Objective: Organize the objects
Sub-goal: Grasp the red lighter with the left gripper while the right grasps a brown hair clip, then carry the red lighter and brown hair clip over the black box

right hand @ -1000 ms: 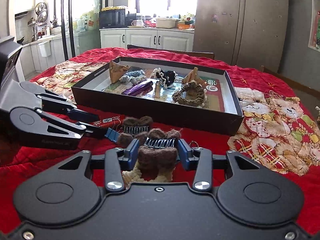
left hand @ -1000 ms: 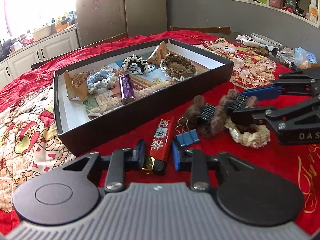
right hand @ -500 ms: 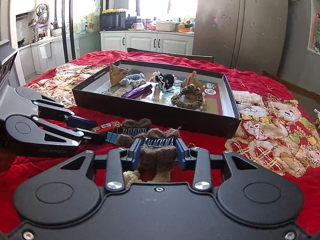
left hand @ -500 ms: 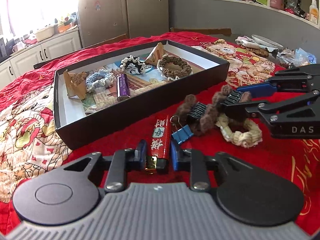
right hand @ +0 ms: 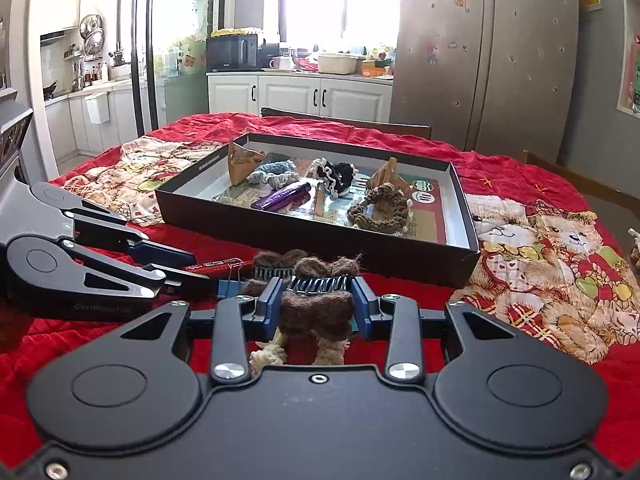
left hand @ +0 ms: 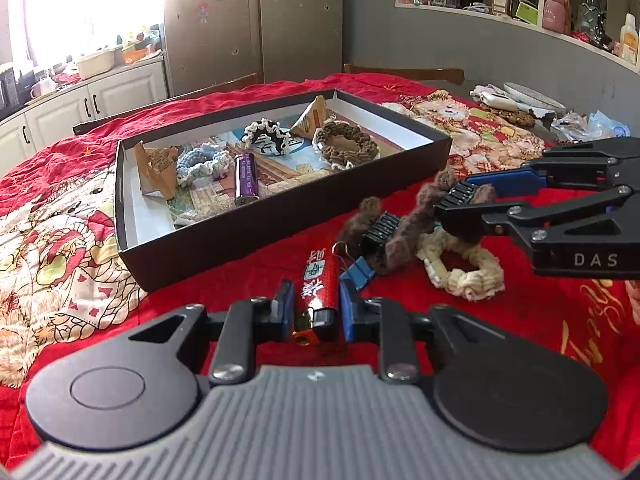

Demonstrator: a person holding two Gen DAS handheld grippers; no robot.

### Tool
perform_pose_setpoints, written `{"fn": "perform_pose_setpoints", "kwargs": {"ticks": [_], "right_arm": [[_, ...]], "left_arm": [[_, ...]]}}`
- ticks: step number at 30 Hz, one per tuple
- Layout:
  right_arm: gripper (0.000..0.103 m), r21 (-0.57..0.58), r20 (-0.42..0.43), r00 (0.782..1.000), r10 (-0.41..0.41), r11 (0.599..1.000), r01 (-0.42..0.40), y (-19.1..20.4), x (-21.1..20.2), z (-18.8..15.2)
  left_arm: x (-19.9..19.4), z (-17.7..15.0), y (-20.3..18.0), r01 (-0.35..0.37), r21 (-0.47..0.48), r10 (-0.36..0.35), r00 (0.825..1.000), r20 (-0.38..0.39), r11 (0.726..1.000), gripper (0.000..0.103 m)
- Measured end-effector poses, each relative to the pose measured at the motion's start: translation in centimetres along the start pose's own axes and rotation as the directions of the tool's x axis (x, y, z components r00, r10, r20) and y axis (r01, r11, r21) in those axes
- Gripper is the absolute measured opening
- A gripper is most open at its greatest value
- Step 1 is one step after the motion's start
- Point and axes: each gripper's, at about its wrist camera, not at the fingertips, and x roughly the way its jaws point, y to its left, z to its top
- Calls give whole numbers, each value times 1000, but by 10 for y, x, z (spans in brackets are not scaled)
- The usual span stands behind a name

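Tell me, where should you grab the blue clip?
Grip the blue clip across its flat blue body, not the thin wire loops. Probably come from above, since it lies low on the cloth, squeezed between the red lighter and the brown hair claw, leaving no room from the sides.

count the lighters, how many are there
2. A red lighter lies on the red cloth between the left gripper fingers. A purple lighter lies in the black box. Others may be hidden.
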Motion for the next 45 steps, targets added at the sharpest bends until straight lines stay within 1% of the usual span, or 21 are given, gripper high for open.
{"fn": "perform_pose_setpoints", "kwargs": {"ticks": [16,26,45], "right_arm": [[35,-11,27,999,23,1000,-22,2,-12,7],[35,-22,39,998,44,999,-43,3,-18,11],[35,-50,62,997,55,997,-52,5,-27,18]], "left_arm": [[-15,6,-3,13,-12,-13,999,33,1000,24],[-25,10,-6,24,-12,-23,998,56,1000,24],[-39,16,-8,25,-7,-25,995,94,1000,24]]}}
